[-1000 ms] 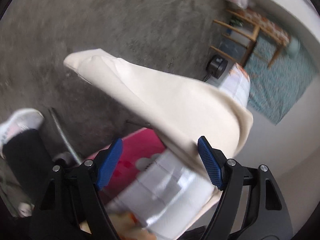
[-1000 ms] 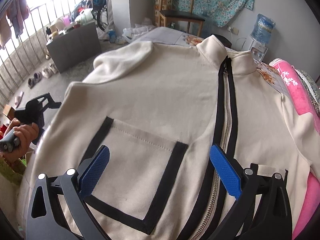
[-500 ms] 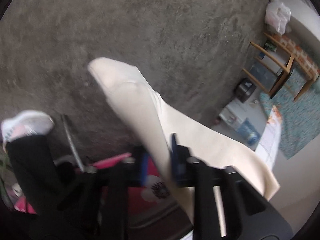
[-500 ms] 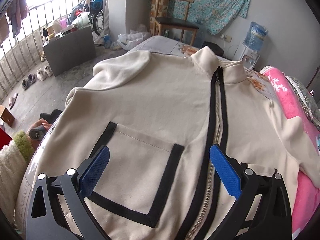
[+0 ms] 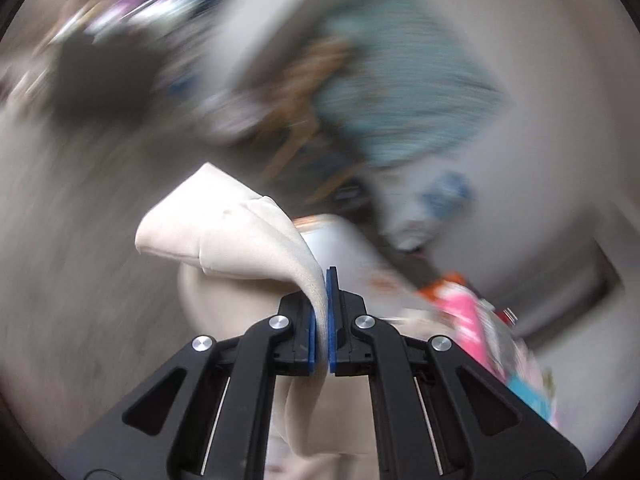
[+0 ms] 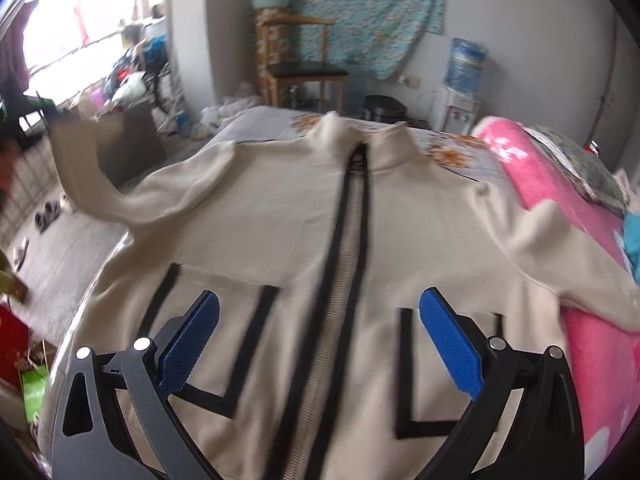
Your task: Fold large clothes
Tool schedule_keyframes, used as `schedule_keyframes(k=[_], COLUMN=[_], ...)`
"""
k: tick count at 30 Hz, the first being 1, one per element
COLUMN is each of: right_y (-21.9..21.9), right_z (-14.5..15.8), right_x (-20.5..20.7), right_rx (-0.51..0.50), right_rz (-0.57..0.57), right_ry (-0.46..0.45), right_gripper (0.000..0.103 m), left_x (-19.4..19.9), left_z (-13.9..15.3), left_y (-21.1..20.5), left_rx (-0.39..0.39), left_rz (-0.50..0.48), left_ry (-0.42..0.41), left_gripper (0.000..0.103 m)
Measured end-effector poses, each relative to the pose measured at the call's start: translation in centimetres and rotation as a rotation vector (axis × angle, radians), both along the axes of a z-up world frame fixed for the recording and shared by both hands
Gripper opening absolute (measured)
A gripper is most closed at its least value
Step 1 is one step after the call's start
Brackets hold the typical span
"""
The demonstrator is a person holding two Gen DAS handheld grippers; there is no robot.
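A cream zip-up jacket (image 6: 280, 216) with black trim lies face up on a bed, collar at the far end. My right gripper (image 6: 320, 328) is open and empty, hovering over the jacket's lower front, its blue pads either side of the zipper (image 6: 340, 280). My left gripper (image 5: 323, 312) is shut on the jacket's left sleeve (image 5: 224, 236), whose cuff end sticks up beyond the pads. In the right wrist view that sleeve (image 6: 92, 184) is lifted off the bed's left side. The left wrist view is heavily blurred.
A pink blanket (image 6: 560, 216) lies along the bed's right side. A wooden chair (image 6: 304, 72), a water dispenser (image 6: 460, 92) and a teal cloth on the wall (image 6: 360, 8) stand beyond the bed. Clutter and shoes are on the floor at the left.
My left gripper has closed on the sleeve and swung it up from beside the bed. My right gripper has shifted right, now centred over the zipper.
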State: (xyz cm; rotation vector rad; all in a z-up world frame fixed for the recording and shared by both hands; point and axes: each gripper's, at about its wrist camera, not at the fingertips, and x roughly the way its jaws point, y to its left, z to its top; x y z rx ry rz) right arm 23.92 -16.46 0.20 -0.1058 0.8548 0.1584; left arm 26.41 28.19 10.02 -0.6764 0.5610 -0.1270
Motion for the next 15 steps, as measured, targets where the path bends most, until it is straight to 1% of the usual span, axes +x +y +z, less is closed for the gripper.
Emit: schedule_keyframes(k=[1, 2, 3, 4, 5, 6, 7, 8, 9, 10, 11, 12, 13, 14, 15], right_y=[-1.2, -2.4, -3.1, -4.3, -5.1, -6.4, -7.0, -8.2, -9.0, -10.1, -11.3, -12.1, -13.5, -14.6, -15.4], right_z=[0.3, 0.5, 0.6, 0.6, 0.7, 0.6, 0.4, 0.2, -0.1, -0.4, -0.7, -0.9, -1.1, -1.3, -1.4], right_x=[-0.2, -0.5, -0.7, -1.1, -1.3, -1.7, -1.9, -2.2, -2.4, -2.8, -3.1, -3.4, -3.7, -3.9, -4.1], right_rx=[0.010, 0.018, 0.021, 0.023, 0.023, 0.024, 0.025, 0.029, 0.032, 0.036, 0.037, 0.038, 0.041, 0.042, 0.043], right_rz=[-0.025, -0.050, -0.062, -0.086, -0.103, -0.125, -0.139, -0.160, -0.174, -0.193, -0.214, -0.227, -0.244, -0.256, -0.266], right_ry=[-0.004, -0.008, -0.011, -0.016, -0.017, -0.015, -0.010, -0.001, 0.007, 0.020, 0.032, 0.039, 0.051, 0.061, 0.067], right_gripper=[0.098, 0.098, 0.098, 0.098, 0.098, 0.098, 0.098, 0.098, 0.098, 0.098, 0.098, 0.098, 0.098, 0.098, 0.098], left_x=[-0.1, -0.2, -0.2, -0.1, 0.1, 0.2, 0.5, 0.9, 1.2, 1.5, 1.5, 1.7, 1.2, 0.8, 0.4], left_z=[1.8, 4.0, 4.9, 5.6, 5.5, 4.9, 3.9, 1.9, -0.1, -1.7, -4.2, -5.8, -7.4, -8.9, -9.9], left_y=[-2.3, -5.9, -8.5, -11.2, -14.7, -17.0, -19.3, -22.0, -23.9, -25.2, -27.2, -28.6, -29.9, -31.0, -31.7], left_rx=[0.027, 0.067, 0.091, 0.118, 0.152, 0.172, 0.196, 0.216, 0.220, 0.226, 0.246, 0.266, 0.288, 0.307, 0.316], left_rz=[-0.053, -0.137, -0.198, -0.258, -0.324, -0.365, -0.405, -0.445, -0.472, -0.492, -0.525, -0.547, -0.568, -0.583, -0.587], left_ry=[-0.036, -0.075, -0.092, -0.099, -0.096, -0.087, -0.068, -0.028, 0.010, 0.035, 0.075, 0.108, 0.141, 0.170, 0.181], left_gripper=[0.004, 0.004, 0.004, 0.004, 0.004, 0.004, 0.005, 0.005, 0.005, 0.008, 0.016, 0.022, 0.040, 0.052, 0.057])
